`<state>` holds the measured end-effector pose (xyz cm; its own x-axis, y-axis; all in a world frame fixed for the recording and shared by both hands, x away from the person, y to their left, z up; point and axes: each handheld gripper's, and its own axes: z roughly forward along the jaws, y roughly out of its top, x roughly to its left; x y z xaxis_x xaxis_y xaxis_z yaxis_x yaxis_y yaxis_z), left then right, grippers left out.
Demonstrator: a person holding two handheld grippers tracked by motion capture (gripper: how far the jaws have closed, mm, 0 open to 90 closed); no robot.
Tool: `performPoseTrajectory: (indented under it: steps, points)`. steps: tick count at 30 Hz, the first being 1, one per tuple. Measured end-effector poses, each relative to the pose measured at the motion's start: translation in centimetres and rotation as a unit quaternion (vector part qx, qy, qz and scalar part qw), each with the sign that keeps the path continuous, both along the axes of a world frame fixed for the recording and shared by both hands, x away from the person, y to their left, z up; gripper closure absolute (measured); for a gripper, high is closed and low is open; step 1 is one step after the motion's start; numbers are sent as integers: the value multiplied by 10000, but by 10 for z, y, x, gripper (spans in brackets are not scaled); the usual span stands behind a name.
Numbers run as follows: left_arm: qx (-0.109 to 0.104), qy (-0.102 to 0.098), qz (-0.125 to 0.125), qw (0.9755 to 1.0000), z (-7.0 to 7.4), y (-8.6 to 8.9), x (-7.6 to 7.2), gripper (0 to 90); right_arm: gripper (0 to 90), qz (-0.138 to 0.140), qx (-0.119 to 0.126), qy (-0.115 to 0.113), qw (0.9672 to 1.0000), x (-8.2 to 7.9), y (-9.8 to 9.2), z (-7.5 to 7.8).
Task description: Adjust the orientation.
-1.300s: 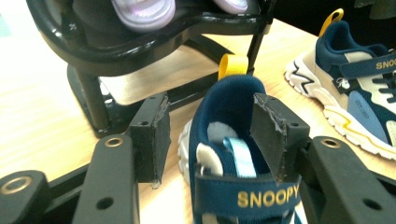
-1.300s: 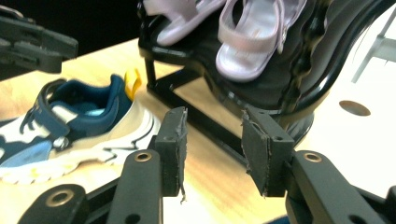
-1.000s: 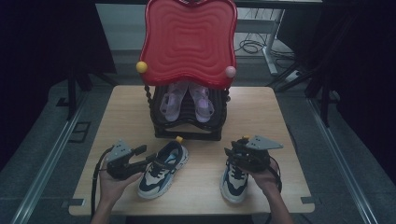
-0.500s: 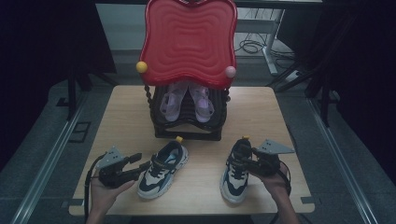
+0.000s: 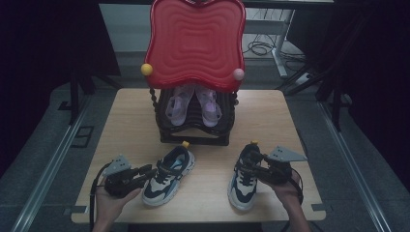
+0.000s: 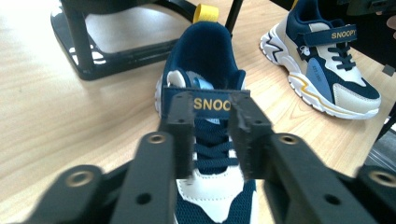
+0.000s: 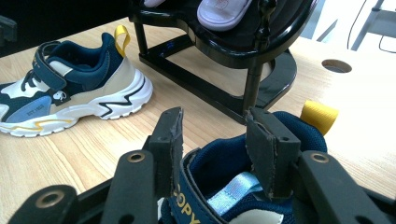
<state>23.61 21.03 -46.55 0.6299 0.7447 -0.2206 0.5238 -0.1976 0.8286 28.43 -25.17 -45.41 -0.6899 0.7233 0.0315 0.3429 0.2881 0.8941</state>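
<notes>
We see two navy and white sneakers on the tabletop (image 5: 270,111), in front of a black shoe rack (image 5: 196,133). The left gripper (image 5: 145,170) stands at the left sneaker (image 5: 169,176). Its jaws have just been closing and now stand narrow over the strap and laces; whether the pads press we cannot tell. The right gripper (image 5: 251,164) straddles the collar of the right sneaker (image 5: 244,181), one jaw outside the collar and one over the opening, moderately apart.
</notes>
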Motion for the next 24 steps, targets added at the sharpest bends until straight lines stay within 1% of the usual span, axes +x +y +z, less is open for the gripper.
performPoseTrajectory:
  steps: [2, 4, 5, 6, 9, 11, 14, 17, 18, 24]
  points:
    - [14, 27, -31, 10000, 1, -1, -1, 777, 563, -8, -26, -3, 10000, 0, 0, -1]
    - [96, 38, -82, 9999, 1, -3, -3, 808, 563, -4, -28, -1, 10000, 0, 1, -1]
    - [96, 38, -82, 9999, 1, -3, -3, 821, 563, -4, -28, -1, 10000, 0, 1, -1]
    - [143, 77, -113, 9998, -1, -3, -3, 840, 558, -4, -36, -22, 10000, 0, 1, 0]
    - [182, 126, -147, 9996, -3, -2, -5, 874, 557, -10, -31, -41, 10000, 1, 1, 0]
    - [200, 128, -155, 9996, -3, -3, -6, 880, 556, -11, -33, -41, 10000, 1, 1, 0]
    - [233, 127, -260, 9993, -1, -8, -9, 892, 557, -2, -40, -35, 10000, 1, 1, -1]
    - [194, 200, -415, 9987, -1, -14, -8, 895, 558, -9, -25, -33, 10000, 1, 0, -1]
    - [194, 200, -415, 9987, -1, -14, -8, 895, 558, -9, -25, -33, 10000, 1, 0, -1]
    - [235, 250, -624, 9975, 1, -26, -13, 897, 561, -63, 26, -79, 9999, -3, -2, 3]
